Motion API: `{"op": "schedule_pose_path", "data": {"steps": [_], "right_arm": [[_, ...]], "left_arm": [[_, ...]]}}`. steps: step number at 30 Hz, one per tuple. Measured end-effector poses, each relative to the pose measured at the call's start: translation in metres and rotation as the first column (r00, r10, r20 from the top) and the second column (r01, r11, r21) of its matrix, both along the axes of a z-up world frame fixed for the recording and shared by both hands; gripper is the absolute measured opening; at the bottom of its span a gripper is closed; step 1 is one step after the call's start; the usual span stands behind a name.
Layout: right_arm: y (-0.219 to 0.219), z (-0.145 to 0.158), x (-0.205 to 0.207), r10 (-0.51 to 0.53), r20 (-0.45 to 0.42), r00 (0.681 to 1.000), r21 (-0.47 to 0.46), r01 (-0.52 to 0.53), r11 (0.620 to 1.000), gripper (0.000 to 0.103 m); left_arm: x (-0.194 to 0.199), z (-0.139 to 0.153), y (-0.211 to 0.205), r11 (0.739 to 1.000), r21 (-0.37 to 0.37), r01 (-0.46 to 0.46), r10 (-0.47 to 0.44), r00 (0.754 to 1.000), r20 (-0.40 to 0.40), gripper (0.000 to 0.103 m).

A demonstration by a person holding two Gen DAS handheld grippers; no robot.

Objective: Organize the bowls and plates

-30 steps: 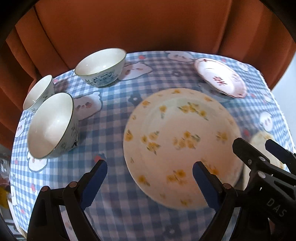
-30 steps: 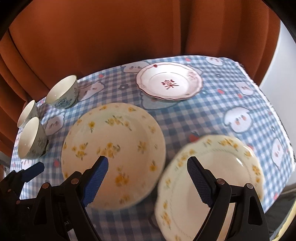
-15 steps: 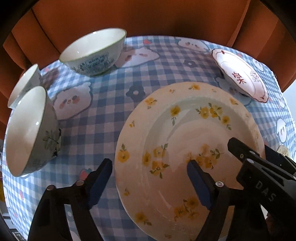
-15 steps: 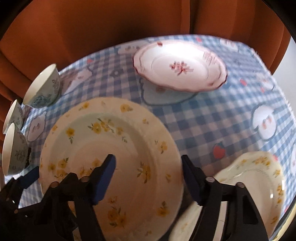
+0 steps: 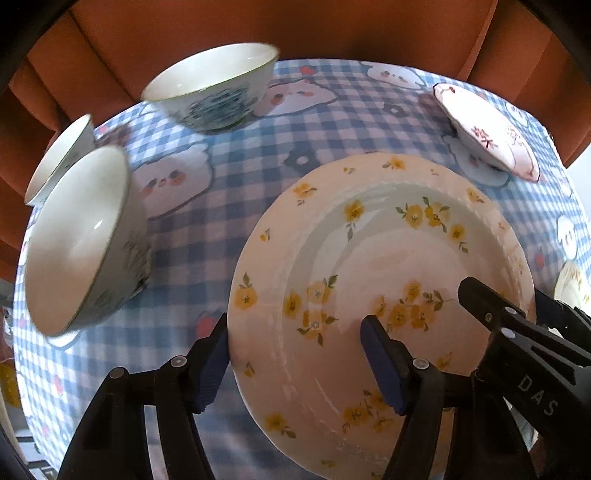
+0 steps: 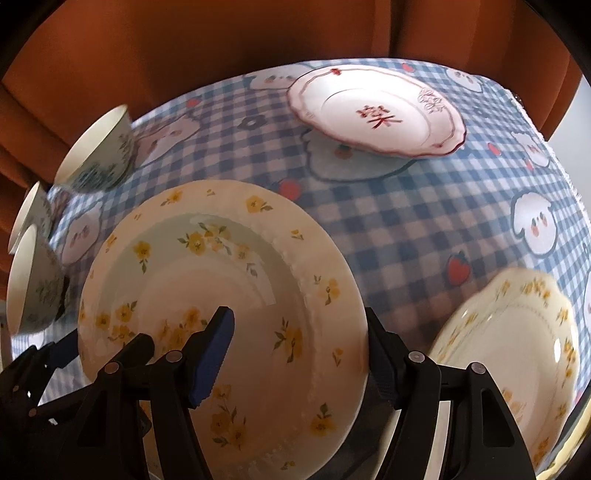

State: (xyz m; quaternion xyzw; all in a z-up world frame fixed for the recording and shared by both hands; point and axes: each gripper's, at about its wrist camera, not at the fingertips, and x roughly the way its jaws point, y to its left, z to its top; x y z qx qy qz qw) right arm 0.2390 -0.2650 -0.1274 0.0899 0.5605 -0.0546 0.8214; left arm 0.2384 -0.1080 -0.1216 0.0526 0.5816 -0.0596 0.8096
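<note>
A large cream plate with yellow flowers (image 5: 388,266) lies on the blue checked tablecloth; it also shows in the right wrist view (image 6: 221,302). My left gripper (image 5: 295,362) is open and straddles the plate's near left rim, one finger outside, one over the plate. My right gripper (image 6: 299,354) is open and straddles its near right rim. Neither is closed on the plate. Three white bowls stand at the left: a near bowl (image 5: 81,236), a small bowl (image 5: 61,158) and a far bowl (image 5: 214,88).
A pink-rimmed plate with a red mark (image 6: 376,110) sits at the far right. A second yellow-flowered plate (image 6: 509,354) lies near right. The tablecloth (image 6: 424,229) ends at the right edge. An orange curtain (image 5: 295,26) hangs behind the table.
Both grippers have moved forward and down onto the large flowered plate, so their fingers now straddle its left and right rims. The dishes have not moved.
</note>
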Motion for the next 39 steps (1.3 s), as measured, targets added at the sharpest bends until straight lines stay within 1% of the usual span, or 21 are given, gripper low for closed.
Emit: {"op": "schedule_pose_path", "data": {"steps": [6,9,11,13,16,19,25,27,33,39], "right_arm": [[0.027,0.000,-0.027,-0.003,-0.030,1.000,0.036,0.004,0.999,0.071],[0.038,0.001,-0.036,0.013,-0.044,0.999,0.045,-0.011,0.999,0.070],[0.043,0.001,-0.042,0.028,-0.051,0.998,0.033,-0.027,0.999,0.067],[0.045,-0.001,-0.041,0.036,-0.057,0.998,0.005,-0.036,0.999,0.065],[0.041,-0.005,-0.037,0.024,-0.057,0.998,0.001,-0.024,1.000,0.061],[0.039,-0.006,-0.035,0.003,-0.045,0.999,0.009,-0.002,1.000,0.061],[0.045,-0.004,-0.033,-0.009,-0.050,0.999,-0.024,0.008,1.000,0.061],[0.052,-0.002,-0.037,0.003,-0.050,0.999,-0.044,-0.005,0.999,0.061],[0.064,0.003,-0.050,-0.015,-0.058,0.998,-0.051,0.012,0.999,0.061],[0.066,0.017,-0.063,-0.018,-0.042,0.999,-0.061,0.016,0.998,0.061]], "left_arm": [[-0.024,0.001,0.027,1.000,0.006,-0.003,0.003,1.000,-0.031,0.070],[-0.032,0.000,0.036,1.000,0.004,0.009,-0.009,0.999,-0.040,0.070],[-0.032,-0.001,0.039,1.000,-0.014,0.019,-0.020,0.999,-0.044,0.070],[-0.030,-0.002,0.040,0.999,-0.037,0.007,-0.009,0.999,-0.051,0.073],[-0.026,-0.004,0.043,0.998,-0.060,-0.002,-0.001,0.999,-0.048,0.075],[-0.024,-0.005,0.040,0.998,-0.057,0.013,-0.016,0.999,-0.045,0.075],[-0.017,-0.004,0.039,0.998,-0.049,0.027,-0.030,0.998,-0.053,0.074],[-0.023,-0.001,0.046,0.998,-0.045,0.032,-0.035,0.998,-0.050,0.074],[-0.035,0.005,0.056,0.997,-0.047,0.061,-0.064,0.996,-0.057,0.074],[-0.051,0.020,0.054,0.995,-0.053,0.078,-0.080,0.997,-0.021,0.074]]}}
